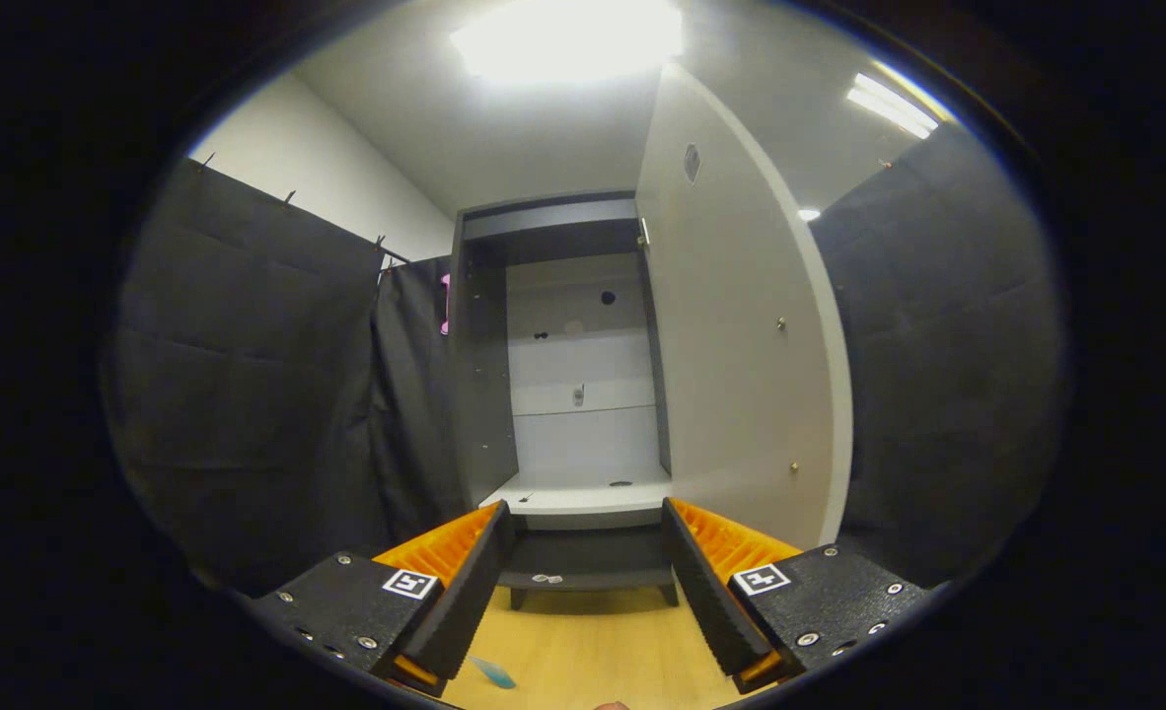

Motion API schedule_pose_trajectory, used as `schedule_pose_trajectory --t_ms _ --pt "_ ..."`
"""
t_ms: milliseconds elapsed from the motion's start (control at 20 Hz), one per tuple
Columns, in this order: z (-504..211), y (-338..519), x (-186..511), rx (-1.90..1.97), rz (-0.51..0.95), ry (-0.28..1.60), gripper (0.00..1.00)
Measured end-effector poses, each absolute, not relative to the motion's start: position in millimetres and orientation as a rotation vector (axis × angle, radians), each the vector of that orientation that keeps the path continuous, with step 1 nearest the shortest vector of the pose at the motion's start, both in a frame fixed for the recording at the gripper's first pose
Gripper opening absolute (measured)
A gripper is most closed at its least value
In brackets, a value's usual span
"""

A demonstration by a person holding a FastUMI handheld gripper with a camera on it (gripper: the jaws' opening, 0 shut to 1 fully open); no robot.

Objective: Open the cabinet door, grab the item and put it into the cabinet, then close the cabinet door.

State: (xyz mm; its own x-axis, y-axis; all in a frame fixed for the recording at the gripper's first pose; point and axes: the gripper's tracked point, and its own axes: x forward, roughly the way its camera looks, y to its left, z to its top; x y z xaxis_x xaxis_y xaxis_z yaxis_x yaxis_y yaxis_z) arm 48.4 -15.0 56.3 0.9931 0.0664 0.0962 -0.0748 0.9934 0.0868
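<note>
Cabinet (563, 394) door (741, 345) swung open, shelf bare. Claw (588, 582) wide, empty. Blue item (492, 673) on floor below claw: dip low, centre fingers round it b4 squeezing.

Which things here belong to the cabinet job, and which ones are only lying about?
Job:
- cabinet, standing beyond the fingers
- cabinet door, swung open to the cabinet's right
- shelf, bare, where an item could go
- hand-held gripper, open, holding nothing

Lying about:
- light blue object on the wooden floor, near one finger
- pink thing beside the cabinet
</note>
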Motion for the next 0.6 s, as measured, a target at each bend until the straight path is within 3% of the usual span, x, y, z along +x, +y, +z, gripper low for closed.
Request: schedule_pose_trajectory --t_ms 350,600 --pt "-21.2 52.4 74.4 0.099 0.17 -0.05 0.93" --pt "-111.1 89.0 90.1 0.113 0.196 0.128 0.93"
